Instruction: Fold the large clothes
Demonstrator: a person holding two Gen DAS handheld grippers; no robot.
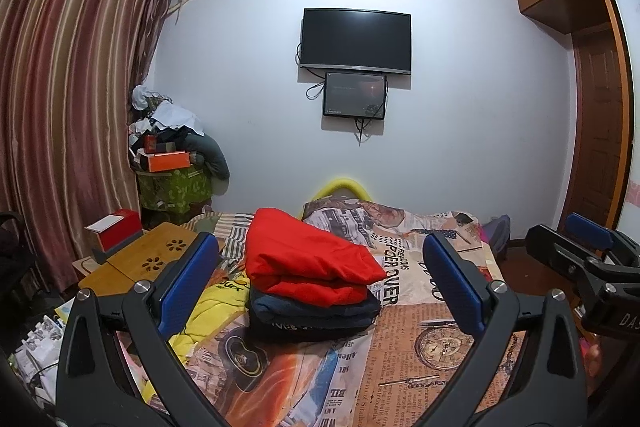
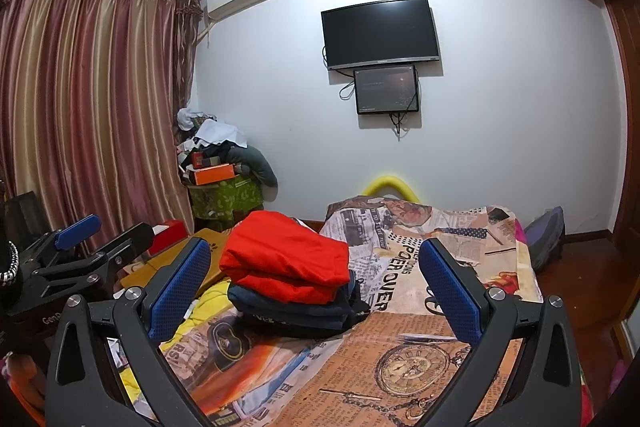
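A folded red garment lies on top of a folded dark navy garment, stacked on the bed with the newspaper-print cover. A crumpled yellow garment lies to the left of the stack. My left gripper is open and held above the bed, short of the stack, nothing between its blue pads. My right gripper is open too and empty. Each gripper shows at the edge of the other's view: the right gripper, the left gripper.
A small wooden lap table with a red box stands left of the bed. Behind it is a pile of boxes and clothes by the curtain. A TV hangs on the wall. A wardrobe and door are at the right.
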